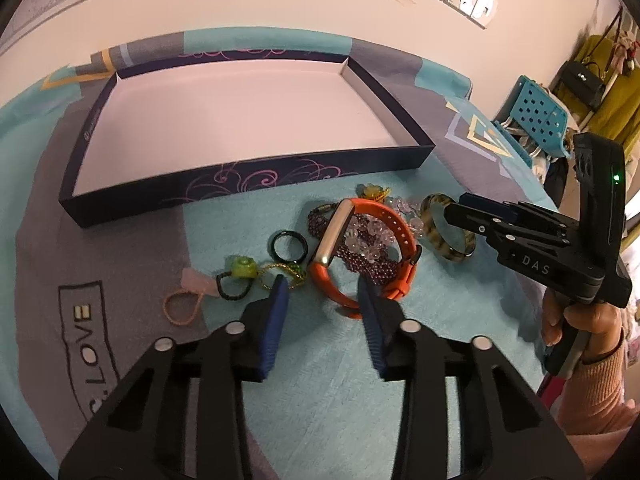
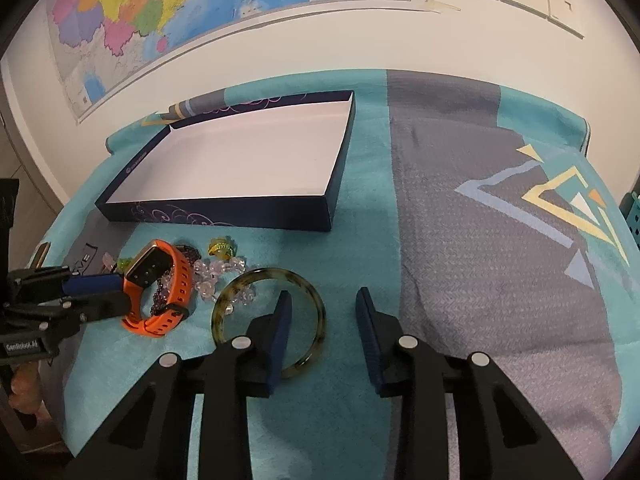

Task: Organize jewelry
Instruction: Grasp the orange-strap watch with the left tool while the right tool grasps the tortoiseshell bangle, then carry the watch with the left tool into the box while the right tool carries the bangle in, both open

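Your left gripper [image 1: 324, 292] is straddling the orange watch [image 1: 360, 256], jaws part-open; whether the pads are touching the strap, can't tell. Your right gripper [image 2: 324, 312] is straddling the bangle [image 2: 268, 320], rim btwn pads, seemingly not pinched; both are lying near the box [image 2: 224, 216].

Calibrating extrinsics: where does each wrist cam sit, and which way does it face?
Left wrist: on the left gripper, angled down at the orange watch and box; own fingers below, right gripper, hand and pink sleeve at right.
Right wrist: on the right gripper, angled down at the bangle, box behind, wall map above; own fingers below, left gripper at left edge.
Shared: box, orange watch, bangle.
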`<state>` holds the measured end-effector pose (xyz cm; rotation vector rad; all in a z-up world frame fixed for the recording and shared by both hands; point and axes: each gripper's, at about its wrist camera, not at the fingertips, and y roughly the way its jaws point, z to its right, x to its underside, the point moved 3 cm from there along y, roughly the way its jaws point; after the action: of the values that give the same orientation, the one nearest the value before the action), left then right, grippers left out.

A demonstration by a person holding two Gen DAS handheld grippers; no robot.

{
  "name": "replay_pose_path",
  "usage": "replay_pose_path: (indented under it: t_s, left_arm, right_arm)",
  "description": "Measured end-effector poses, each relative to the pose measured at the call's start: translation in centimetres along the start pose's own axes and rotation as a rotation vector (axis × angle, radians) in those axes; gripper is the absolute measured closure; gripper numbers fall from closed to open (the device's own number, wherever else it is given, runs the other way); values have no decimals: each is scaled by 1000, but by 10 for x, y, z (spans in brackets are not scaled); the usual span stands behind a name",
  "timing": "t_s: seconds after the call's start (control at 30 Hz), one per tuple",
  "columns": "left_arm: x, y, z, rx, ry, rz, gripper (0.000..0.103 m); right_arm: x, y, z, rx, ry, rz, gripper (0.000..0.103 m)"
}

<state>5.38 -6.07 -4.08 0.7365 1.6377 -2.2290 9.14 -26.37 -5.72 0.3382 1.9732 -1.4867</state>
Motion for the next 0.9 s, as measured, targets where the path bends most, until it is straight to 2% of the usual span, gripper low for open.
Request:
replay_pose_path:
  t_s: [0.17, 0.23, 0.37, 0.5, 0.6, 0.63, 0.67, 0.9]
  left_arm:
    - [6, -10, 6, 9, 41, 6, 70]
    - [8, -11, 8, 42, 43, -4, 70]
    - [5, -2, 5, 91, 5, -31, 74]
    - [0, 6, -1, 99, -25, -42, 69]
    - [-3, 10, -7, 108, -46, -56, 77]
    - [-4, 11, -8, 98, -43, -57, 82]
    - [-5, 12, -9, 93, -41, -57, 84]
    - [-11, 13, -1, 43, 17, -55, 91]
  right_arm:
    - [0, 0, 1, -10, -1, 1, 72]
    - [-1, 1, 1, -12, -2, 0, 71]
    - [-1, 1, 0, -14, -9, -1, 71]
    - [-1, 0, 1, -14, -10, -2, 72]
    - [-2, 0, 0, -2, -21, -4, 78]
    - [-2, 0, 1, -2, -25, -8, 87]
    - [-2, 1, 1, -10, -27, -11, 94]
    - [-4, 0, 2, -32, -27, -11, 98]
